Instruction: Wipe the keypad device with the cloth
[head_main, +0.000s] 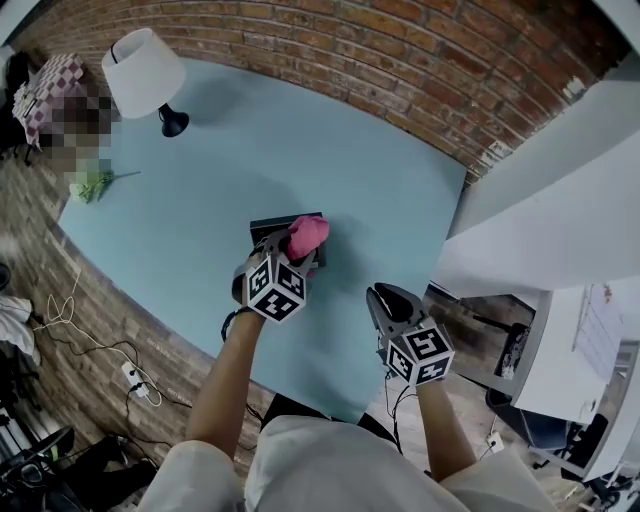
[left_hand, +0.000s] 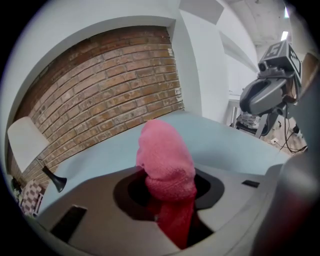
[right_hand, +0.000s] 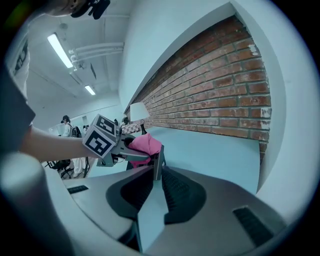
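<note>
A pink cloth is bunched between the jaws of my left gripper, which is shut on it. Under the cloth lies the dark keypad device, mostly hidden by cloth and gripper. In the left gripper view the pink cloth stands up out of the left gripper. My right gripper hovers over the table's near edge, to the right of the device, its jaws together and empty. The right gripper looks toward the pink cloth.
On the light blue table, a lamp with a white shade stands at the far left corner and a green object lies near the left edge. Brick wall runs behind. A white column stands at the right.
</note>
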